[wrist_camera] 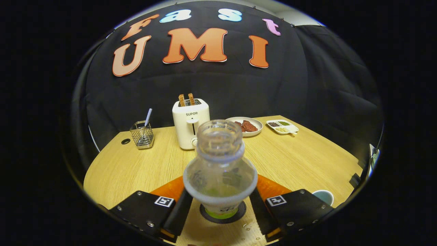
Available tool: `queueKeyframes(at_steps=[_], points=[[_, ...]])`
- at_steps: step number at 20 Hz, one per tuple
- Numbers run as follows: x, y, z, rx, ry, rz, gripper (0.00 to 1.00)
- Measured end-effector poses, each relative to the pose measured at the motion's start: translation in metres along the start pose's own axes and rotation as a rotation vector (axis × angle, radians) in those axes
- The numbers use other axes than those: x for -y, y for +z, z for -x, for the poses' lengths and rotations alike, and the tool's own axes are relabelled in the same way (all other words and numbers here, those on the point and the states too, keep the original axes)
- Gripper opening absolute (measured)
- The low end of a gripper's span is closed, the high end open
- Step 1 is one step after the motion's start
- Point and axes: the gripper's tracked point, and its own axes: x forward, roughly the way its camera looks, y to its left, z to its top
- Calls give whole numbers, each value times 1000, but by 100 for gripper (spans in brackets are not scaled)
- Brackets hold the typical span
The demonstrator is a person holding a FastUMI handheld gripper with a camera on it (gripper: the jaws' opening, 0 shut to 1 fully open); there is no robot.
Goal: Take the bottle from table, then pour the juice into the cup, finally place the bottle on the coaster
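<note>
Gripper [220,205] closing on bottle [220,171], both fingers pressing its sides, narrow gap filled by bottle body. Bottle standing upright, uncapped, green juice showing low inside, base sitting on dark coaster [222,212] near table's [307,160] front edge. Droplets lying on wood just beside coaster. Cup [323,196] peeking out beyond right finger, toward front right edge. Toaster [190,123] with two slices standing beyond bottle. Plate [246,126] and divided dish [282,127] sitting toward back right corner. Wire holder [142,134] standing near back left corner.
</note>
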Motion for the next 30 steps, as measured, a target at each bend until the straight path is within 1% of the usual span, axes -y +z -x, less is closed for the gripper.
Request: queueKeyframes(at_steps=[1,3,9,11,15,20,23,24,27,30], points=[[1,3,3,5,2,-12,92],[3,12,13,20,5,-29,97],[4,74,69,116,33,-23,97],[-1,99,97,148,51,-14,97],[-30,144,167,217,114,-9,97],[-83,170,265,273,217,41,97],[-119,189,321,335,331,-29,97],[-125,190,335,344,351,-46,97],[-123,185,360,367,371,-63,97],[-115,179,368,384,350,-48,97]])
